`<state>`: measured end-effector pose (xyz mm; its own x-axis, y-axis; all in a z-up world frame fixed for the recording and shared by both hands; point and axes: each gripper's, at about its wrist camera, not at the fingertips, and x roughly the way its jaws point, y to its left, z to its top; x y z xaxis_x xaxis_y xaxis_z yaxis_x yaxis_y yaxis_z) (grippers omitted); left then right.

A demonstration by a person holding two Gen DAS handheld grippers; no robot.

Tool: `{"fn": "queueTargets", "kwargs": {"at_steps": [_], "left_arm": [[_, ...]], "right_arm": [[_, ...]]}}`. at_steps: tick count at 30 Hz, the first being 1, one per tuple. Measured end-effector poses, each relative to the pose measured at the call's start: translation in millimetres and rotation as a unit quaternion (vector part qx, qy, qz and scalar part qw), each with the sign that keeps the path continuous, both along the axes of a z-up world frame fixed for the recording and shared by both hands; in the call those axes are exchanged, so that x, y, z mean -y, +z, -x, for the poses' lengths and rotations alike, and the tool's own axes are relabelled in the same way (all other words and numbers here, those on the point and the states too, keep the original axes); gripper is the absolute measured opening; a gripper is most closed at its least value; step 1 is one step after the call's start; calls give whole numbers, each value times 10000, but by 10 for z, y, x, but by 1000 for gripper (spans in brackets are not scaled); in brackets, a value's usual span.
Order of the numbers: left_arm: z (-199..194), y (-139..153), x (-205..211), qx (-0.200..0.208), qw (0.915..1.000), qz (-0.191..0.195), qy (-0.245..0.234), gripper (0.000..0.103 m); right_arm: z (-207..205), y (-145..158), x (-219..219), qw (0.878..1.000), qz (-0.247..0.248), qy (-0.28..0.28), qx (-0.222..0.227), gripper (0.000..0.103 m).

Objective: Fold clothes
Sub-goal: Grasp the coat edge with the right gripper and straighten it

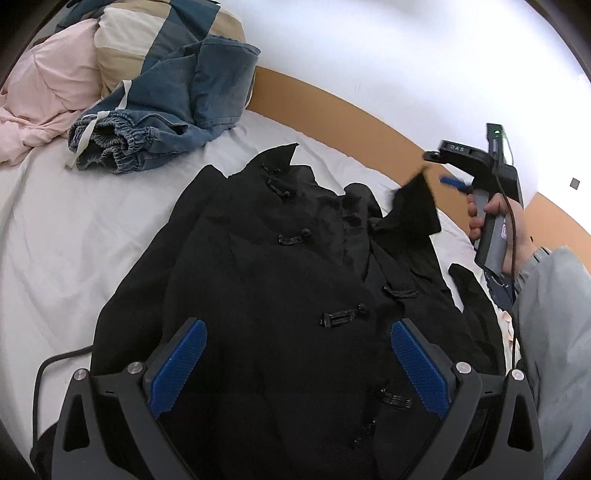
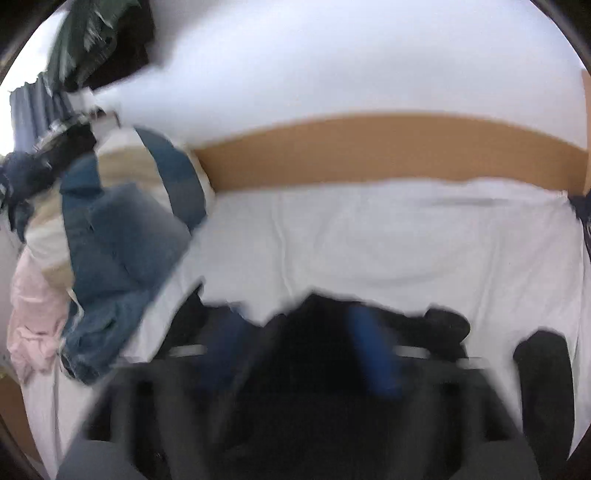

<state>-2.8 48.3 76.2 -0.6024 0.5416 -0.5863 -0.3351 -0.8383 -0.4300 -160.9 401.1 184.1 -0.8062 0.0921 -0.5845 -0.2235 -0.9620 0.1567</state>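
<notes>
A black coat (image 1: 280,266) with toggle fastenings lies spread on the white bed sheet (image 1: 74,229). My left gripper (image 1: 299,332) hovers low over the coat's front, jaws wide open, nothing between its blue pads (image 1: 181,365). At the right, a hand (image 1: 498,218) holds my right gripper (image 1: 437,170), which lifts a flap of the coat (image 1: 413,206) off the bed. The right wrist view is badly blurred: black cloth (image 2: 306,332) sits between the right gripper's (image 2: 301,343) blue pads (image 2: 373,350).
Crumpled blue jeans (image 1: 166,122), a pink garment (image 1: 44,99) and a beige-and-blue striped piece (image 1: 147,33) are piled at the bed's far left. A wooden headboard (image 1: 332,110) runs along the white wall. A black cable (image 1: 44,373) trails at lower left. Bare sheet (image 2: 388,240) lies beyond the coat.
</notes>
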Motion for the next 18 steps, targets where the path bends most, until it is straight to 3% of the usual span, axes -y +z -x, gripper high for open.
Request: {"fn": "queueTargets", "kwargs": {"at_steps": [3, 7, 13, 18], "left_arm": [[17, 4, 18, 38, 9999, -140, 6, 101], [-26, 29, -1, -63, 9999, -92, -65, 101], [-27, -9, 14, -142, 9996, 242, -72, 101], [-42, -184, 2, 81, 9989, 445, 140, 101]], "right_arm": [[-48, -115, -16, 9995, -148, -196, 186, 77], [-272, -304, -81, 9977, 296, -149, 599, 77], [-1225, -689, 253, 9927, 340, 331, 1111, 78], [-2058, -1179, 776, 9885, -101, 648, 1366, 78]]}}
